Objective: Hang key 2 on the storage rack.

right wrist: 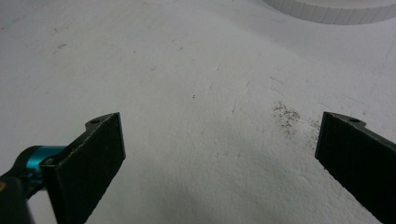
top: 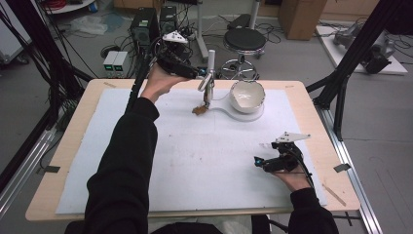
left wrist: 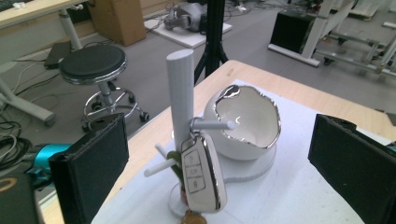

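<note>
A white mat [top: 195, 161] covers the table [top: 78, 146], giving the work a plain surface. At its far side a white stand [left wrist: 180, 93] rises beside a bowl [left wrist: 245, 123] on one shared base, its pegs meant for hanging things. The car key [left wrist: 203, 175] hangs from a peg. The left gripper [left wrist: 219, 163] stands open just before it, holding nothing. The right gripper [right wrist: 219, 158] rests open over bare mat.
</note>
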Tool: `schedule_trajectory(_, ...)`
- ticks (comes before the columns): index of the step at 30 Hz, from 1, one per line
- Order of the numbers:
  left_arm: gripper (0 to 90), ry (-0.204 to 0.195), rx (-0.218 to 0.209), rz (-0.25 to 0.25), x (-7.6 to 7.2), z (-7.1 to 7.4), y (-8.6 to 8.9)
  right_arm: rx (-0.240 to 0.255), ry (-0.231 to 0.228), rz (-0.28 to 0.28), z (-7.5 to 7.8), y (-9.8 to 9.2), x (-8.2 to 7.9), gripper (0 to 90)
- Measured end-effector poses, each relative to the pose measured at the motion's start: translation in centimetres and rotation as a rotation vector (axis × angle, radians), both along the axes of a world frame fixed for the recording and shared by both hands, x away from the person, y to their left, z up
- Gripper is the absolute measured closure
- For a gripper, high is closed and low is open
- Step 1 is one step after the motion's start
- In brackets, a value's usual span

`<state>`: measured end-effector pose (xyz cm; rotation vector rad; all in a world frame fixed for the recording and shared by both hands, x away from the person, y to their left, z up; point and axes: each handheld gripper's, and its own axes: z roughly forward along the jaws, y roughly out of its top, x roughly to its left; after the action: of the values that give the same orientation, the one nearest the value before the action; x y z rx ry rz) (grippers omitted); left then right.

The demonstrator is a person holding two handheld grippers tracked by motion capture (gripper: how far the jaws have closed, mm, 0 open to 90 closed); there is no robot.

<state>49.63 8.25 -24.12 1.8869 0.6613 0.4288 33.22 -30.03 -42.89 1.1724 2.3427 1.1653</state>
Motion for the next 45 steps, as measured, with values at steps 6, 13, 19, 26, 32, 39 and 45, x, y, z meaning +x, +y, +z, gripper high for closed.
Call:
schedule_trajectory(6,5.5,-0.001,0.001,0.009,-0.7,-0.6,0.8,-0.007,0.003,-0.003,0.0,0.1,0.0,0.7)
schedule_trajectory(13,5.5,0.005,-0.009,0.031,-1.4,-1.7,2.3,-0.014,0.002,-0.001,-0.1,0.1,0.0,0.7)
schedule_trajectory(19,5.5,0.009,-0.018,0.037,-2.0,-2.4,3.5,-0.011,0.004,-0.004,-0.1,0.2,0.1,0.7)
schedule_trajectory(26,5.5,0.013,-0.020,0.058,-3.1,-3.6,5.2,-0.014,0.002,-0.005,-0.1,0.2,0.1,0.7)
schedule_trajectory(32,5.5,0.017,-0.049,0.076,-3.9,-4.4,6.7,-0.010,0.003,-0.004,-0.1,0.3,0.1,0.7)
schedule_trajectory(39,5.5,0.032,-0.057,0.106,-4.5,-5.8,8.2,-0.013,0.006,-0.005,-0.2,0.3,0.1,0.7)
schedule_trajectory(45,5.5,0.044,-0.078,0.114,-5.2,-6.7,9.4,-0.013,0.003,-0.006,-0.1,0.3,0.1,0.7)
